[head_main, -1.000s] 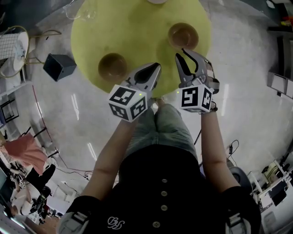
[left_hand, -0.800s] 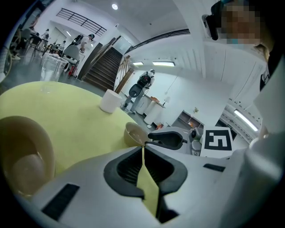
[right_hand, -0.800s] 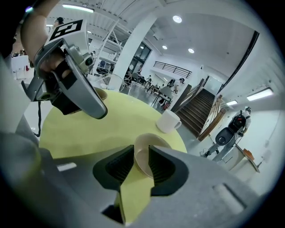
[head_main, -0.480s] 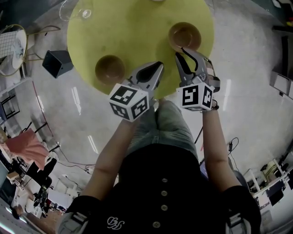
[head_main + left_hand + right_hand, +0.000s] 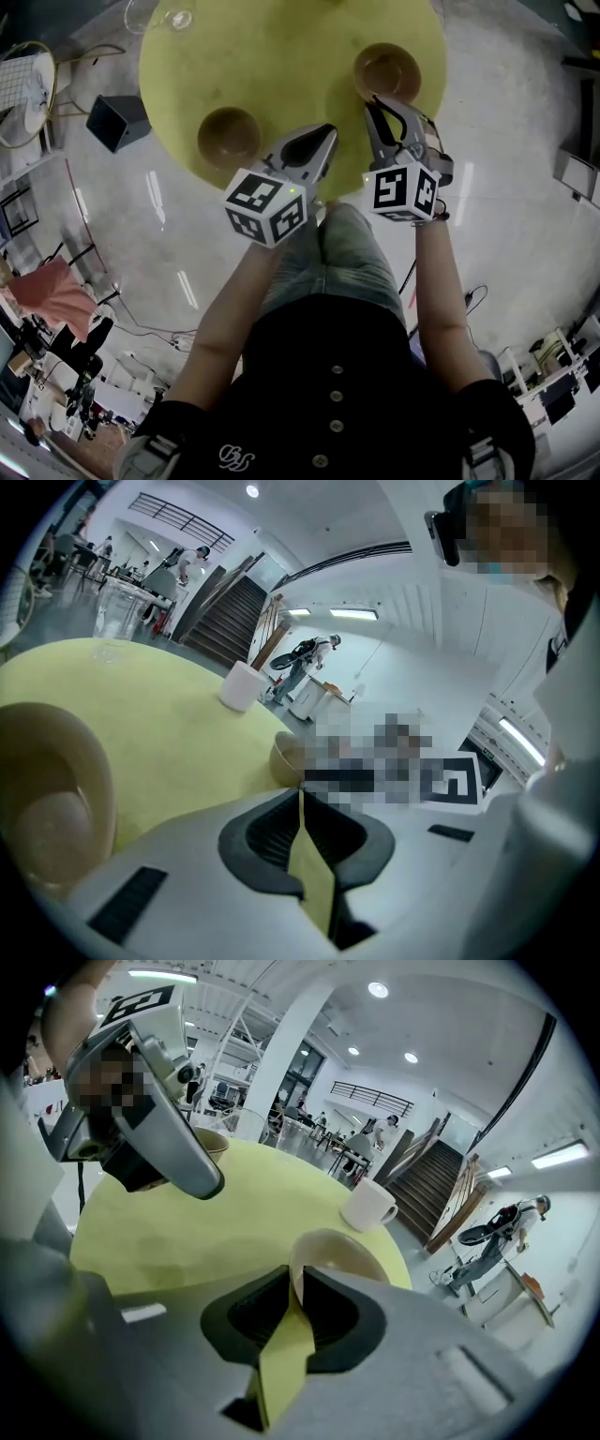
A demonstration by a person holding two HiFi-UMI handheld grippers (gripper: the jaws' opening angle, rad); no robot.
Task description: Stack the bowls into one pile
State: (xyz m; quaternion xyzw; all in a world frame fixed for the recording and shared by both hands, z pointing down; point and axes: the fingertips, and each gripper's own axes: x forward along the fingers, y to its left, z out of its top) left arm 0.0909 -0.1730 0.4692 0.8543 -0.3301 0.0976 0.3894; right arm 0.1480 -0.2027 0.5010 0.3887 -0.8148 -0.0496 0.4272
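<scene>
Two bowls are set well apart on the round yellow table [image 5: 281,56]: the left bowl [image 5: 229,134] nearer, the right bowl [image 5: 386,70] farther off. The near rim of the right bowl is pinched between the jaws of the right gripper [image 5: 378,103], which have just been closing on it. The left gripper [image 5: 324,137] is held over the table's near edge, between the bowls and touching neither, its jaws brought together on nothing.

Round yellow desk [image 5: 281,75], white mug [image 5: 367,1206] near its far edge, clear glass [image 5: 114,622], black box [image 5: 111,123] on the floor [image 5: 525,187], staircase [image 5: 422,1190] behind
</scene>
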